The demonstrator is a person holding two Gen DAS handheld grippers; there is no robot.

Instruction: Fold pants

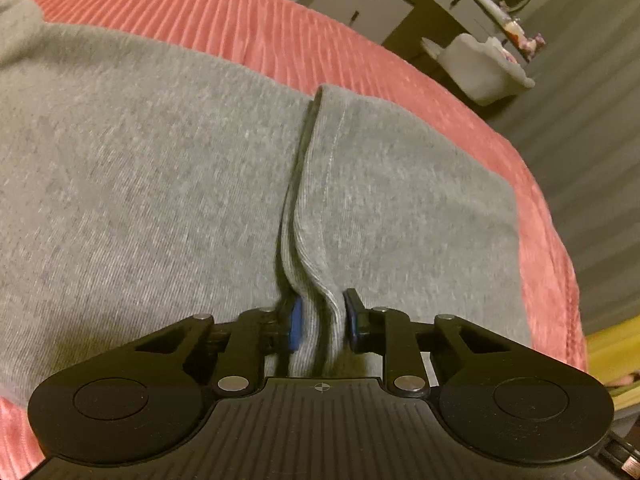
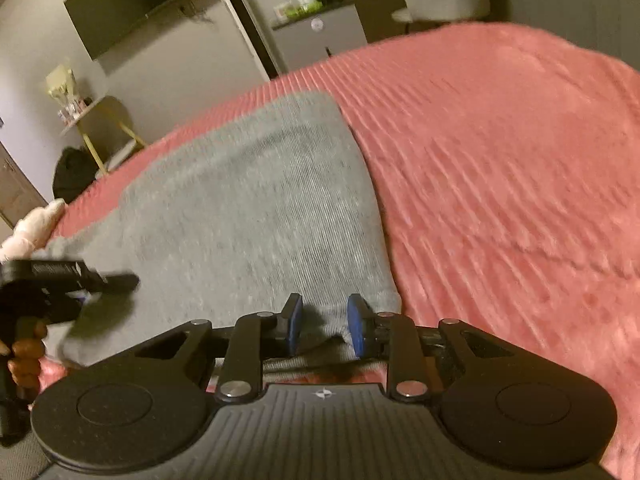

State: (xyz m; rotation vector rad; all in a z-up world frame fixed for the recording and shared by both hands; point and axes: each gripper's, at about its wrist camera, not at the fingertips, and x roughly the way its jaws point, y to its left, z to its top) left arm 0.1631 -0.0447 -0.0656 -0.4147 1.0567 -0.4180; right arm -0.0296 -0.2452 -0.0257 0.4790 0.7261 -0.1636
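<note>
Closest to both cameras are the black grippers with blue pads, and beyond them the large things begin with the bed [image 2: 500, 168], which is covered by a pink ribbed blanket [image 1: 248, 28] and fills most of each view. On the blanket lie the grey pants [image 1: 140, 180], spread flat, with one part folded over another so that a thick hem edge runs from the middle of the cloth toward the left camera. Behind the bed stands the room: grey walls, a dark flat screen [image 2: 120, 12] mounted high on the wall, a grey cabinet [image 2: 320, 40] with small bottles and boxes on top, a white padded chair [image 1: 484, 68] near the cabinet, and a small shelf with yellow legs [image 2: 100, 120] by the wall on the left. In the right wrist view a soft white thing, too blurred to name, lies at the bed's left edge. The left gripper [image 1: 322, 322] has its pads pressed on the ribbed hem of the pants, which stands up between them. The right gripper [image 2: 322, 326] has a fold of the pants' near edge between its pads, but they do not clearly press it, so I cannot tell if it grips. The right view also shows fingers of the person's left hand [image 2: 24, 356] around the handle of the left gripper.
</note>
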